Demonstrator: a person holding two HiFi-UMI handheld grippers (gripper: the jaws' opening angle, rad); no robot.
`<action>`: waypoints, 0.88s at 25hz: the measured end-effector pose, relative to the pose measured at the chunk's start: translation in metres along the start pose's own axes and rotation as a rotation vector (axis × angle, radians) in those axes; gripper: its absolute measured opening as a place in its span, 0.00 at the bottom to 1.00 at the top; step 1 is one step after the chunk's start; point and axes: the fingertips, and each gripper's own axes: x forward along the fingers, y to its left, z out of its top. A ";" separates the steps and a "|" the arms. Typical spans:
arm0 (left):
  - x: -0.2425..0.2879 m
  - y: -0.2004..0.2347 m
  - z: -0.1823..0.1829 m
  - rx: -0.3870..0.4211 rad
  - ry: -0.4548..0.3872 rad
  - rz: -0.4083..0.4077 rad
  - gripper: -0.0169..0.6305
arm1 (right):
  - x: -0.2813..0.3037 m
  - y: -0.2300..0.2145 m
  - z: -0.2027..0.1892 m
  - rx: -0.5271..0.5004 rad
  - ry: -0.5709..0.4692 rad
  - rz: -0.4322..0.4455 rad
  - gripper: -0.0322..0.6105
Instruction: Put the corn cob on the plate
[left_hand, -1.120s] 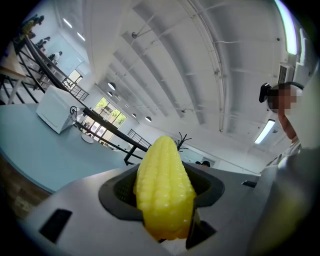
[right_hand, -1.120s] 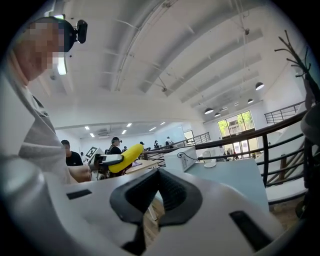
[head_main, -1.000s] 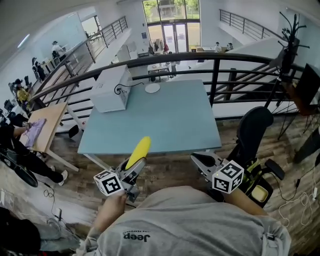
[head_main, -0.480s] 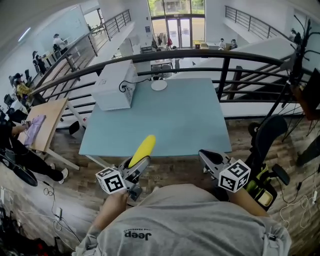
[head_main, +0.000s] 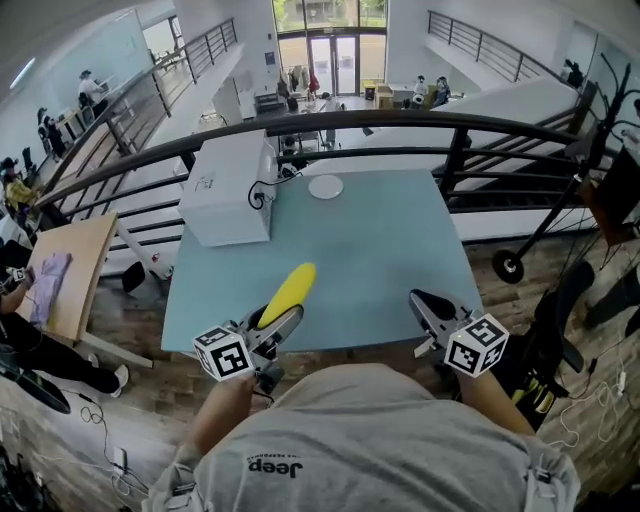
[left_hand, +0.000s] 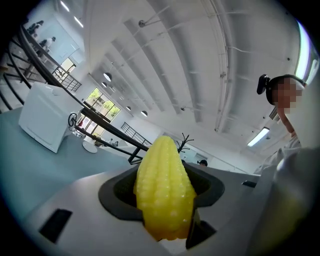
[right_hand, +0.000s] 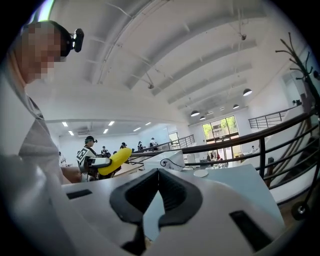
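Over the near edge of the table (head_main: 390, 250), my left gripper (head_main: 287, 322) has its jaws clamped on the thick end of the corn (head_main: 290, 290). The pads press on both sides and the cob's tapered tip sticks out ahead, pointing across the tabletop. The corn is in the air, touching nothing but the jaws.

The plate (head_main: 325, 187) sits at the far end of the table, well apart from the corn, bare and just beside the front corner of a white box (head_main: 230, 185). A black cable runs from the box's side near it. Behind the table runs a dark railing (head_main: 400, 120).

My right gripper (head_main: 420, 299) hangs at the table's near right edge, well apart from the left one. Its jaw tips are together and it has hold of nothing.
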 end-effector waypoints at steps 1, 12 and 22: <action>-0.001 0.009 0.006 -0.001 0.003 -0.005 0.41 | 0.011 0.000 0.002 -0.003 0.004 -0.007 0.08; -0.025 0.082 0.047 -0.034 0.013 -0.025 0.41 | 0.087 -0.003 0.024 -0.006 0.028 -0.082 0.08; -0.018 0.108 0.055 -0.065 0.011 -0.020 0.41 | 0.109 -0.023 0.029 -0.002 0.044 -0.101 0.08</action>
